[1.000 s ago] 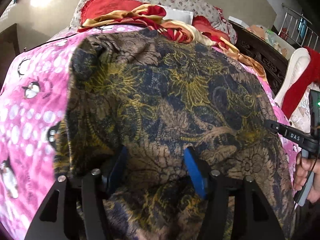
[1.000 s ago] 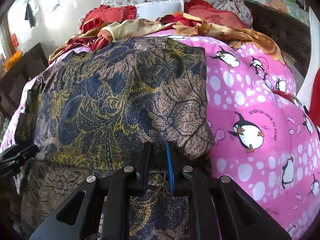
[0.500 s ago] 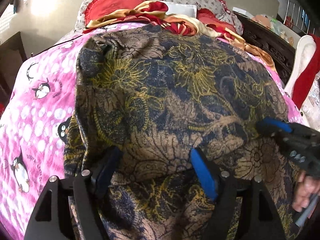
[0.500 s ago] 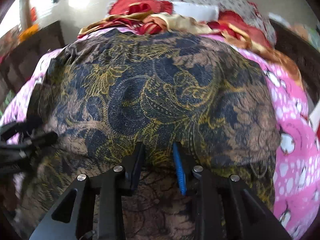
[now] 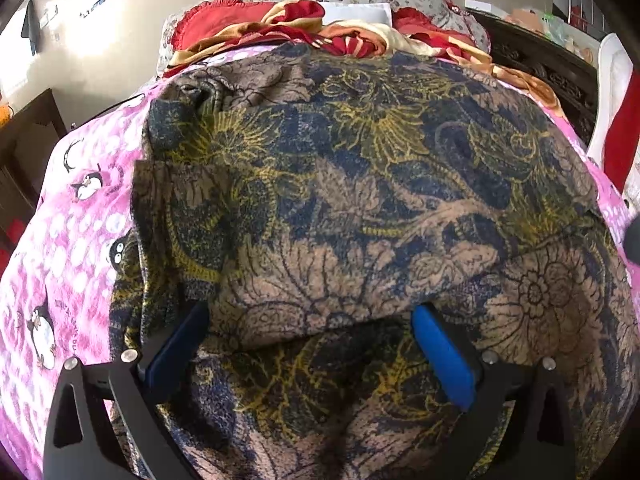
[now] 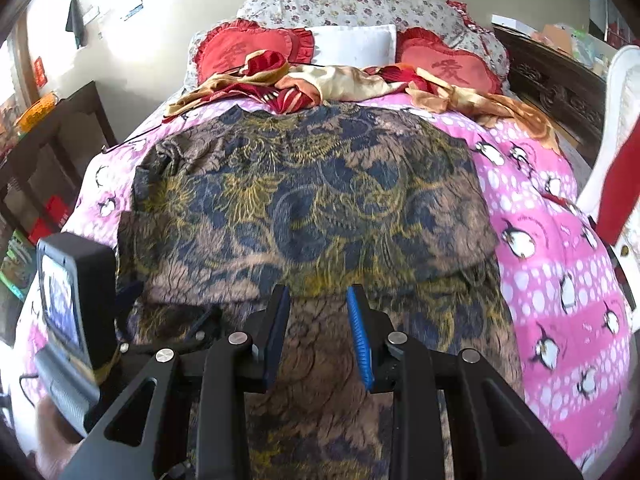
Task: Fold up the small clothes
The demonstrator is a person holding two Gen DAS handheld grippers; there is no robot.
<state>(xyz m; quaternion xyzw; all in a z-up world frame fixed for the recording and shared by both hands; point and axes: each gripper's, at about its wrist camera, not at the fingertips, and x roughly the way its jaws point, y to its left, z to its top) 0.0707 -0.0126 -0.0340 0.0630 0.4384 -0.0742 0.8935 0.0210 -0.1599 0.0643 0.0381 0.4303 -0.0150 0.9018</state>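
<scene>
A dark blue, brown and gold floral garment [image 5: 360, 184] lies spread on the pink penguin bedspread [image 5: 72, 232], its near part folded over itself. It also shows in the right wrist view [image 6: 304, 208]. My left gripper [image 5: 308, 320] is open wide, its blue pads on either side of the folded near edge. My right gripper [image 6: 318, 300] is open, its jaws apart over the near fold and holding nothing. The left gripper's body with its small screen [image 6: 64, 304] shows at the left of the right wrist view.
Red heart pillows [image 6: 248, 48], a white pillow [image 6: 352, 44] and loose red and gold cloths [image 6: 320, 84] lie at the head of the bed. A dark wooden cabinet [image 6: 44, 152] stands left. A white chair with red cloth [image 6: 616, 152] stands right.
The right gripper was shut on the garment's edge, carried it left across the bed, and now stands open. The left gripper has opened wider. The garment is more folded.
</scene>
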